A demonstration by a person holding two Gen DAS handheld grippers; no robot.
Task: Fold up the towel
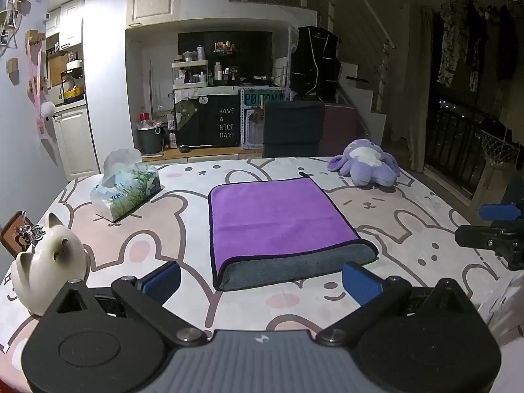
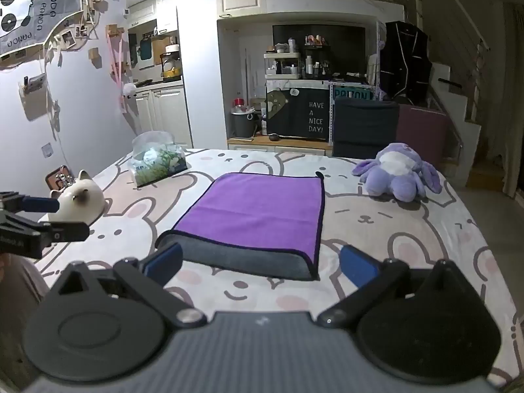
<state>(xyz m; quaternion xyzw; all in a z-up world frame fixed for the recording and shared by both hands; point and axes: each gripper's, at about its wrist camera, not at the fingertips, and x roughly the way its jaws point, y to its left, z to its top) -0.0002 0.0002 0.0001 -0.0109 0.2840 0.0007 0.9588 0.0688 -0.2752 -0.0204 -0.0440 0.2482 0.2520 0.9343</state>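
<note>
Both grippers hover over the tabletop, jaws spread wide, gripping nothing.

The towel lies flat mid-tabletop, purple side folded over, a grey strip showing at its near edge. The left gripper and right gripper sit just short of that edge. Left of the towel stand a tissue pack and cat figurine; right, beyond it, a purple plush toy.

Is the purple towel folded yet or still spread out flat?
Folded once: the towel lies doubled, its purple layer stopping short of the near edge, leaving a grey strip of the under layer showing.
</note>
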